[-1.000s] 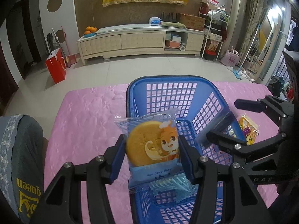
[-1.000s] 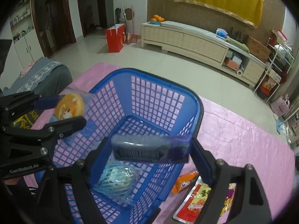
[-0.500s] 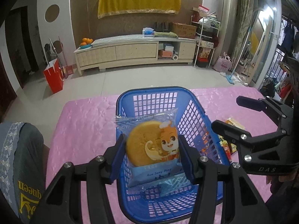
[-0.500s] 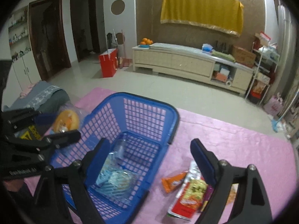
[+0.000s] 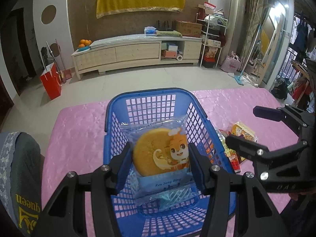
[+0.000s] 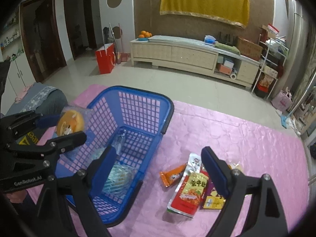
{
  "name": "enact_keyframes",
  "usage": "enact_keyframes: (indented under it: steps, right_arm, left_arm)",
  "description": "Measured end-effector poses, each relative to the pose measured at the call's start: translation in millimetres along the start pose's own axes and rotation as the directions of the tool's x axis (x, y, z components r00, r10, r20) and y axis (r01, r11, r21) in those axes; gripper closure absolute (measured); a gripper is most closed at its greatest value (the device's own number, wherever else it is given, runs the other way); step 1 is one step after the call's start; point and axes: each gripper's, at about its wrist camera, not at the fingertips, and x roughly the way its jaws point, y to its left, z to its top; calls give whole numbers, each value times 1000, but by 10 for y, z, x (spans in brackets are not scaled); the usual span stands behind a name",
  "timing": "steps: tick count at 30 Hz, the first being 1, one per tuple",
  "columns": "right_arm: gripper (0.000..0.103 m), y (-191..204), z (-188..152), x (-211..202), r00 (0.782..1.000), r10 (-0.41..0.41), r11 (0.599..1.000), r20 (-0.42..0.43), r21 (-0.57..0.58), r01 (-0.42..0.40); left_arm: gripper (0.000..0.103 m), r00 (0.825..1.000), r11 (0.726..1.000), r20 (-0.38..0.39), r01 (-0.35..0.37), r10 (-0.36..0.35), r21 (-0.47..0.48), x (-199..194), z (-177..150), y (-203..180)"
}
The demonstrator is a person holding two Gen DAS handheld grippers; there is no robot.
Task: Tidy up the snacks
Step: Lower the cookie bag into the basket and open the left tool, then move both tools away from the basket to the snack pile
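My left gripper (image 5: 159,165) is shut on a wrapped round cake (image 5: 160,152) with a cartoon print and holds it above the blue basket (image 5: 118,106). The cake (image 6: 70,123) and the basket (image 6: 167,114) also show in the right wrist view. In the basket lie a clear-blue wrapped snack (image 6: 118,174) and a small dark packet (image 6: 119,139). My right gripper (image 6: 158,169) is open and empty, above the basket's right rim. Loose snacks lie right of the basket: an orange packet (image 6: 172,175), a red-and-yellow pouch (image 6: 189,191), and a purple packet (image 6: 212,198).
The pink cloth (image 6: 237,138) covers the table under everything. A grey cushion with yellow lettering (image 5: 17,177) sits at the table's left edge. Beyond the far edge are tiled floor, a red bag (image 6: 105,58) and a long cabinet (image 6: 187,56).
My right gripper let go of the dark packet, which now lies in the basket, opened wide and drew back to the right. My left gripper pulled back and up, still holding the cake.
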Motion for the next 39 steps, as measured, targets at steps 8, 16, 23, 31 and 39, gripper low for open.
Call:
enact_keyframes:
  steps: [8,16,23,31,39]
  right_arm:
    - [13,-157,-18,186,1000,-14,999,-19,44,14]
    - [13,-274,-41,249,999,-23,997,-30,75,26]
    - [13,-283,-78,15,999,-33,996,-16,88,34]
    - [13,-242,-154,-443,999,-49,996,20,78,48]
    - [13,-382,-370,-872,995,-90,992,37,90,86]
  left_arm:
    - [50,999,1000,-48,6,-5,24,311,11,-66]
    - [24,999,1000,-47,-12,12,15,329,54,-82]
    - [24,1000,1000,-15,-7,8,25,14,11,-177]
    - [21,1000,999,27,0,-1,43,-406,-52,-411]
    - [21,999,995,25,24,-26,100,-612,-144,-902]
